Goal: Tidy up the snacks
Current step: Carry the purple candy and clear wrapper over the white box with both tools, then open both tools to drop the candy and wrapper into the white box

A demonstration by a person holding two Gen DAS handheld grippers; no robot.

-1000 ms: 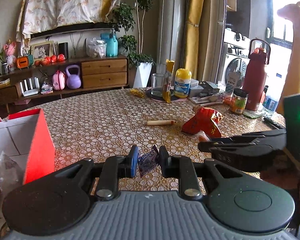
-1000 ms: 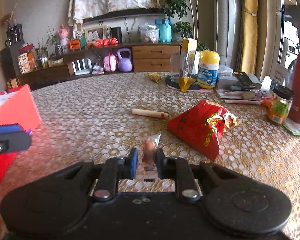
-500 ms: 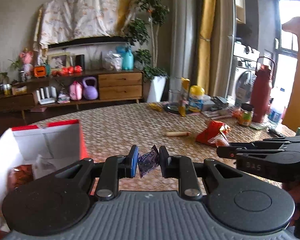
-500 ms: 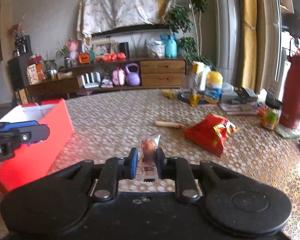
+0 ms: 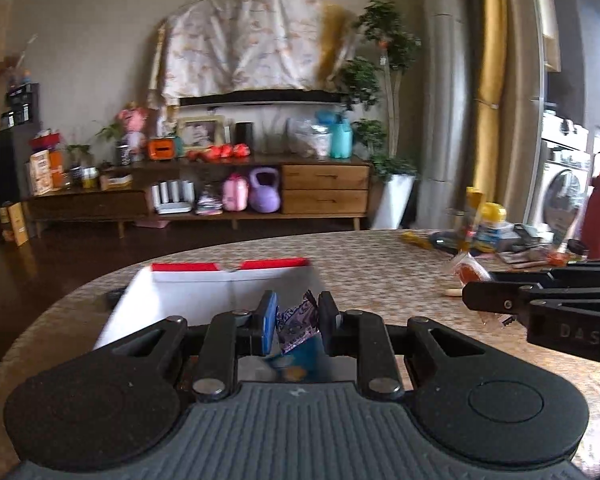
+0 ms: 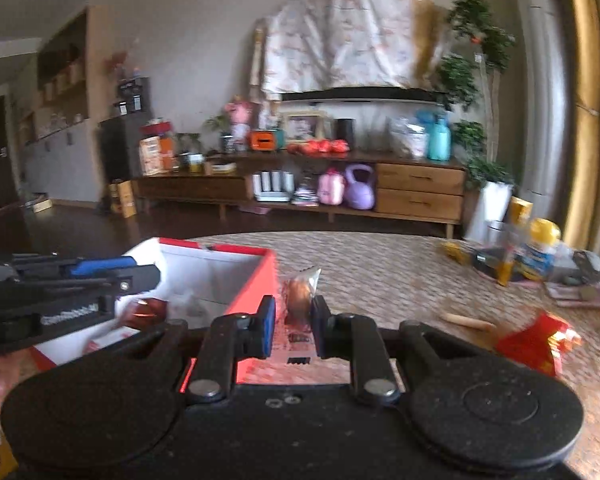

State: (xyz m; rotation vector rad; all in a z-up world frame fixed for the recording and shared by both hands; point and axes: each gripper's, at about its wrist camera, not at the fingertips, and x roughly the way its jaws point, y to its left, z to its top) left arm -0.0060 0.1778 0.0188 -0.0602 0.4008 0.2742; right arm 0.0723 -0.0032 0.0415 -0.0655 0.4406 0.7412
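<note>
A purple-wrapped snack point(image 5: 296, 322) sits pinched in the jaws of the left gripper point(image 5: 297, 320), above the open red box point(image 6: 256, 280). Just beside the box's red wall, the right gripper point(image 6: 293, 322) clamps a clear-wrapped brown snack point(image 6: 300, 296). Farther along the patterned surface point(image 6: 380, 272) lies a red snack bag point(image 6: 536, 340).

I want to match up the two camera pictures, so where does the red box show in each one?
Left wrist view: red box sits centre, just beyond the left gripper, open side up.
Right wrist view: it sits lower left, beside the right gripper.
Shared landmark: the purple kettlebell under the sideboard.
</note>
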